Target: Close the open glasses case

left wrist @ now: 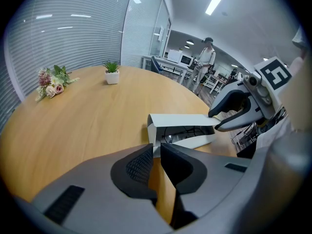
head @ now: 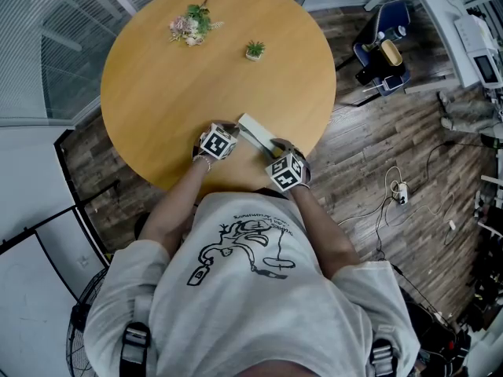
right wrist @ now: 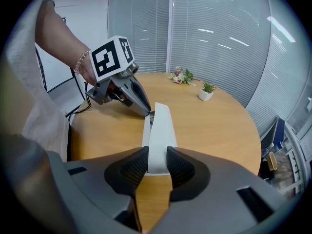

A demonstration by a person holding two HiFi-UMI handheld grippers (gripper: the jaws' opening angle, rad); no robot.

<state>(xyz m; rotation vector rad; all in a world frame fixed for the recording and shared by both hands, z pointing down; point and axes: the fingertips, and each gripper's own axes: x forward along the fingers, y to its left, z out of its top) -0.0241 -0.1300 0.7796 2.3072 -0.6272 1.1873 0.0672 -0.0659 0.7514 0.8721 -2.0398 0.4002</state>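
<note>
A white glasses case (head: 253, 129) lies open on the round wooden table (head: 173, 100), close to its near edge. Dark glasses show inside the case (left wrist: 187, 132) under its raised lid (left wrist: 183, 120). My right gripper (right wrist: 157, 162) is shut on the free end of that lid (right wrist: 160, 126), which lies between its pads. My left gripper (left wrist: 156, 155) is shut, its tips against the case's other end with nothing seen between them. In the head view the left gripper (head: 234, 137) and the right gripper (head: 275, 148) flank the case.
A small flower bunch (head: 191, 26) and a tiny potted plant (head: 254, 50) sit at the table's far side. A chair with a bag (head: 381, 49) stands on the floor to the right. Cables (head: 397, 188) lie on the floor. A person (left wrist: 204, 62) stands far off.
</note>
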